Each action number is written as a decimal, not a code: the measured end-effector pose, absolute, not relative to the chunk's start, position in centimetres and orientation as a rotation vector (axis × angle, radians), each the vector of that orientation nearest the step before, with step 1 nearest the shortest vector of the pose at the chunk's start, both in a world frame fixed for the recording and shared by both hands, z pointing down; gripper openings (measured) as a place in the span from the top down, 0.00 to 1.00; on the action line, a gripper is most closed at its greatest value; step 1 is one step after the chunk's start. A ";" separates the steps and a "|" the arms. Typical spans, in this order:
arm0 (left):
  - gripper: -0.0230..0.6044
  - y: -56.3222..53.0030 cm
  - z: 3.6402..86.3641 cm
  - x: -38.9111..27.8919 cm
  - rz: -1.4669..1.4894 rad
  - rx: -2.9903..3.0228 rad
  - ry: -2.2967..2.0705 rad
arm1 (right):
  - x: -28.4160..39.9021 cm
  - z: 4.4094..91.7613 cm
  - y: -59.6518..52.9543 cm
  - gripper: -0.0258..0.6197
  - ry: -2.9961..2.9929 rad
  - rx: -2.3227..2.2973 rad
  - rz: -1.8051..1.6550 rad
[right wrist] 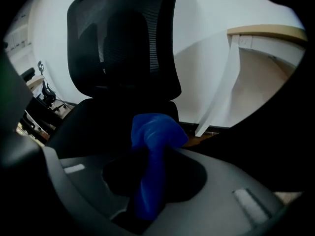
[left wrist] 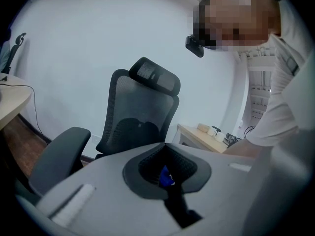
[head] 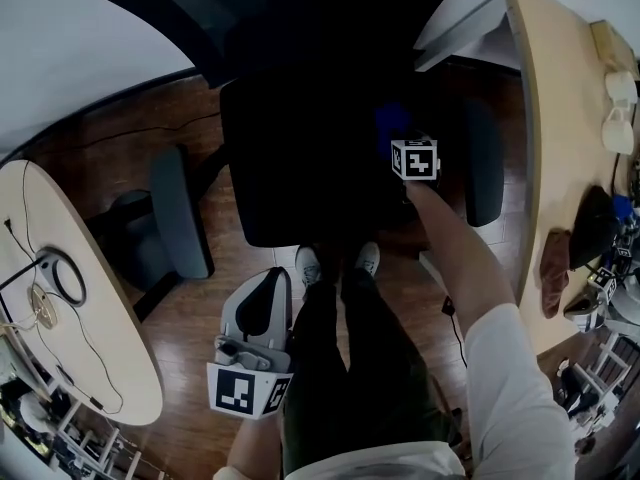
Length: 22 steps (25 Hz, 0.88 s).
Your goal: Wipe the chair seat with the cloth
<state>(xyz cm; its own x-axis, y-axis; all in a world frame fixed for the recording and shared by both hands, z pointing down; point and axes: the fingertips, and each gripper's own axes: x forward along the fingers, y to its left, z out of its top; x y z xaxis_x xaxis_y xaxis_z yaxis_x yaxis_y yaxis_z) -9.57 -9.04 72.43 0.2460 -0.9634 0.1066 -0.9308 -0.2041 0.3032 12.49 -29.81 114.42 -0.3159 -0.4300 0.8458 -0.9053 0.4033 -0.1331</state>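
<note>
The black office chair's seat (head: 300,158) fills the middle of the head view, with an armrest on each side. My right gripper (head: 405,133) reaches over the seat's right part, shut on a blue cloth (head: 393,120). In the right gripper view the blue cloth (right wrist: 152,132) stands bunched out of the shut right gripper (right wrist: 150,181), in front of the seat (right wrist: 91,127) and backrest (right wrist: 123,43). My left gripper (head: 262,293) hangs low by the person's legs, short of the seat, jaws together with nothing in them. The left gripper (left wrist: 167,173) faces the chair's backrest (left wrist: 140,112).
A wooden desk (head: 560,118) with cups (head: 620,128) and clutter runs along the right. A rounded table (head: 70,338) with cables lies at the left. The person's shoes (head: 340,261) stand on the wood floor (head: 130,138) at the seat's front edge.
</note>
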 end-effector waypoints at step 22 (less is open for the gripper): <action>0.85 -7.6 73.7 -13.2 -0.085 2.126 -1.809 | -16.3 113.2 -13.2 0.82 -2.221 0.704 0.949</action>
<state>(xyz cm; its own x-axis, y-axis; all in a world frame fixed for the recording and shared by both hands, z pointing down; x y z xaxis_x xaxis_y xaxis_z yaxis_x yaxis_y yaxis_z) -13.17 -7.59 73.75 0.1842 -0.9669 0.1766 -0.9461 -0.1257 0.2986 -16.29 -13.20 113.18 -0.6687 -0.2260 0.7084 -0.6683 0.6005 -0.4392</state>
